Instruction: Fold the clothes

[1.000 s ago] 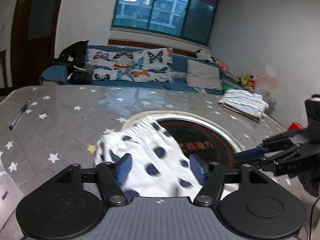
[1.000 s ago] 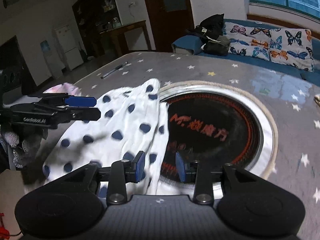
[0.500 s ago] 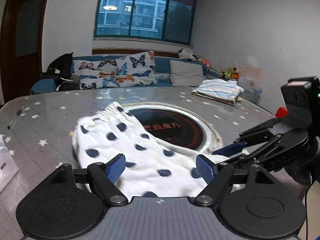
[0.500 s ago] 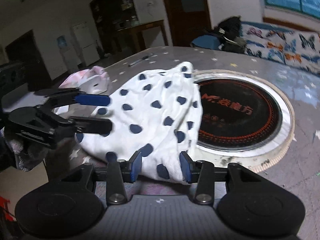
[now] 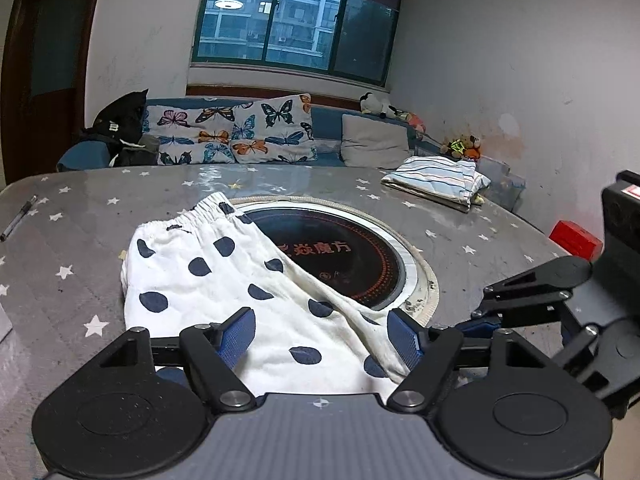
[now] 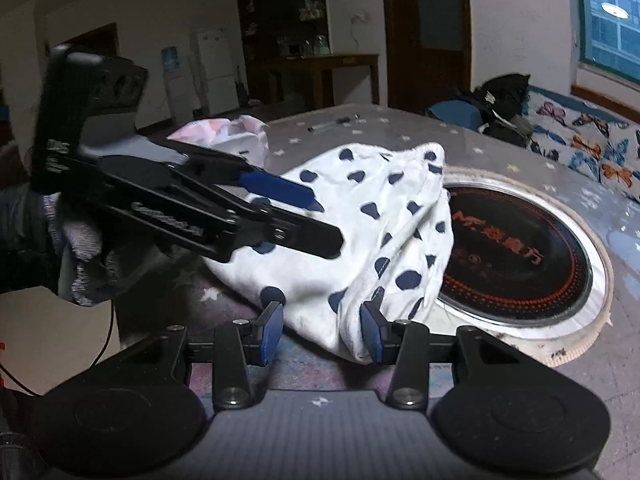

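From the left wrist view, the white cotton shorts with dark blue dots (image 5: 224, 280) lie spread on the grey star-printed tablecloth (image 5: 72, 248), their elastic waistband at the far end and one edge draped over the rim of the round black induction hob (image 5: 352, 260) set into the table. The left gripper (image 5: 320, 334) hangs low over the near end of the shorts; its jaws are closing, the cloth lies between the blue pads, and the pads are not pressing on it. The right gripper (image 5: 480, 326) reaches in from the right, close to the near hem. A folded striped cloth (image 5: 436, 180) rests on the far right of the table, and a pen (image 5: 18, 218) lies at the far left.

From the right wrist view, the right gripper (image 6: 322, 330) has a bunched fold of the dotted shorts (image 6: 372, 232) between its blue pads; the right pad touches the cloth, yet whether it is truly clamped I cannot tell. The left gripper (image 6: 316, 220) stands above the shorts, held by a gloved hand (image 6: 80, 248). A pink and white garment (image 6: 224, 134) lies beyond.
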